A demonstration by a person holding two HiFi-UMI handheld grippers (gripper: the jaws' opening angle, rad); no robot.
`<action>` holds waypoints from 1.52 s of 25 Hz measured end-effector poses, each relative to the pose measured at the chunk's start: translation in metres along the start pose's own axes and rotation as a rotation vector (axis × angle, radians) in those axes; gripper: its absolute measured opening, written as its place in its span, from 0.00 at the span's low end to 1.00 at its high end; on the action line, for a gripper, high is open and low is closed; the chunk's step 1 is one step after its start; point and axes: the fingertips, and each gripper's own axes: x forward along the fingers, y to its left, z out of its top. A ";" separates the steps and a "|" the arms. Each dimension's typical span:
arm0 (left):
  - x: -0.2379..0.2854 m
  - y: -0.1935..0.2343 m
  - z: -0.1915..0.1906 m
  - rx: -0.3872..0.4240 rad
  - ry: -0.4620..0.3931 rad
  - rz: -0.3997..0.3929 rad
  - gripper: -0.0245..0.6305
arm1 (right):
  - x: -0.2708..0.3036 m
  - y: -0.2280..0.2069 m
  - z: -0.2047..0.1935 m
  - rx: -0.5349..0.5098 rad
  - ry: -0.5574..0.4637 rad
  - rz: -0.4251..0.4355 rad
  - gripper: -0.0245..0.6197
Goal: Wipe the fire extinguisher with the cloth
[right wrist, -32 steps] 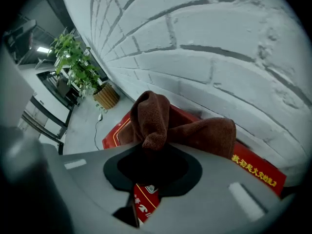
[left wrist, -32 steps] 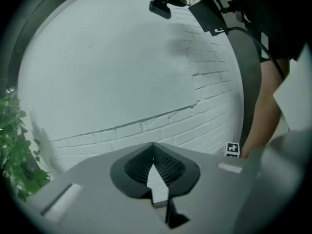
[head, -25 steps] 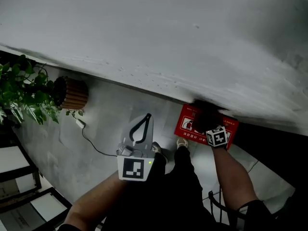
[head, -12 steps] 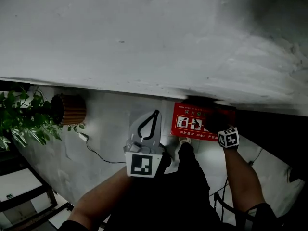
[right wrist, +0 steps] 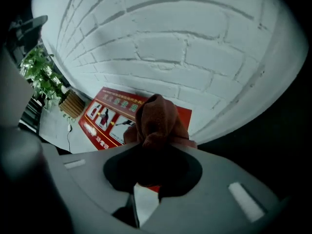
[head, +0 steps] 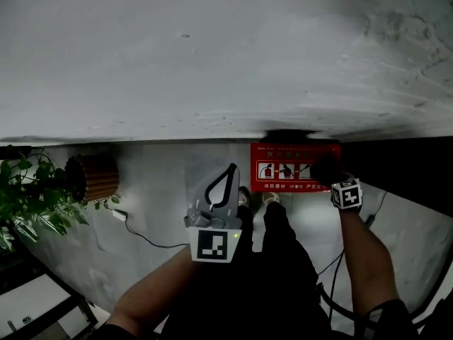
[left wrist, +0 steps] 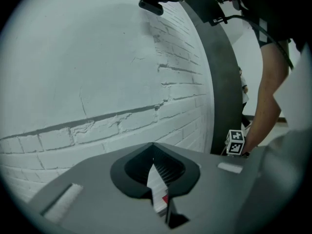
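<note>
Right gripper (right wrist: 156, 150) pinches bunched brown cloth (right wrist: 158, 118) in front of red sign (right wrist: 105, 112); left gripper (left wrist: 152, 147) pressed together, empty.

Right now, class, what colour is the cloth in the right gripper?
Reddish brown. The cloth shows best in the right gripper view, pinched by the right gripper.

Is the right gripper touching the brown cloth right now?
Touching. In the right gripper view, the right gripper is clamped on the cloth, which bunches out beyond its fingers.
</note>
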 end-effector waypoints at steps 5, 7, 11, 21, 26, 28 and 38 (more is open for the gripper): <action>0.005 -0.010 -0.009 -0.057 -0.029 -0.077 0.04 | -0.017 0.063 0.058 -0.040 -0.171 0.078 0.14; 0.006 -0.011 -0.013 -0.051 -0.025 -0.091 0.04 | -0.013 0.101 0.079 -0.067 -0.218 0.129 0.14; 0.003 -0.001 -0.017 -0.032 0.003 -0.077 0.04 | 0.010 0.181 0.110 -0.088 -0.271 0.256 0.14; -0.053 0.048 -0.022 0.140 0.040 0.005 0.04 | 0.094 0.285 0.098 -0.150 -0.128 0.383 0.14; -0.055 0.051 -0.029 0.151 0.069 0.002 0.04 | 0.099 0.273 0.089 -0.178 -0.132 0.390 0.14; -0.048 0.046 -0.025 0.152 0.052 -0.014 0.04 | 0.097 0.261 0.088 -0.157 -0.141 0.378 0.14; -0.016 0.015 0.009 0.176 -0.025 -0.096 0.04 | 0.073 0.146 0.046 -0.028 -0.122 0.273 0.14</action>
